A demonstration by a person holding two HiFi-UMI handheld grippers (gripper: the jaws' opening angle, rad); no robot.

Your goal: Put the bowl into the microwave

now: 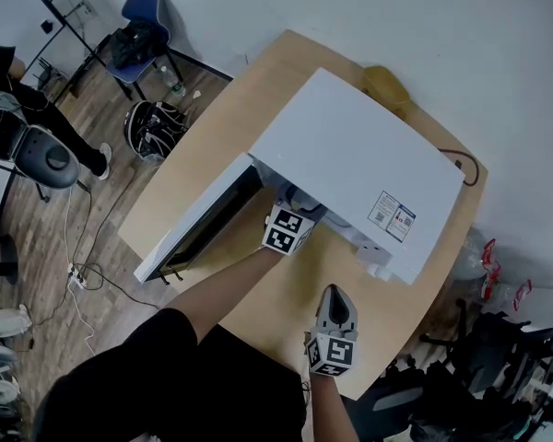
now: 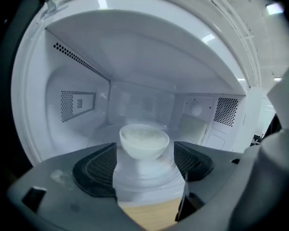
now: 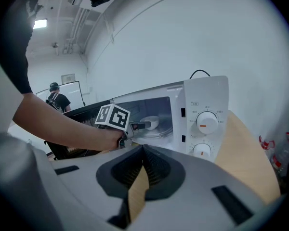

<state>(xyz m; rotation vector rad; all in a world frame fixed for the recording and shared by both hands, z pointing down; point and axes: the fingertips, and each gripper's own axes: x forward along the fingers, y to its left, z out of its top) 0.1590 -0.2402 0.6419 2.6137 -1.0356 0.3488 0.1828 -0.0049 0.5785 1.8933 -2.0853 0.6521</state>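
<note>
A white bowl (image 2: 144, 141) stands on the glass turntable inside the white microwave (image 1: 350, 159), whose door (image 1: 198, 224) hangs open to the left. My left gripper (image 2: 144, 166) is at the oven's mouth, open, its dark pads (image 2: 94, 170) on either side and short of the bowl, not touching it. In the head view the left gripper (image 1: 290, 217) reaches under the oven's top edge. The right gripper view shows the bowl (image 3: 149, 123) in the cavity past the left gripper's marker cube (image 3: 113, 117). My right gripper (image 1: 335, 293) hovers over the table in front of the control panel (image 3: 204, 126), shut on nothing.
The microwave sits on a rounded wooden table (image 1: 295, 307) by a white wall. A yellow object (image 1: 385, 83) and a black cable (image 1: 463, 164) lie behind the oven. On the floor to the left are a backpack (image 1: 155, 127), a blue chair (image 1: 143, 12) and a person (image 1: 9, 90).
</note>
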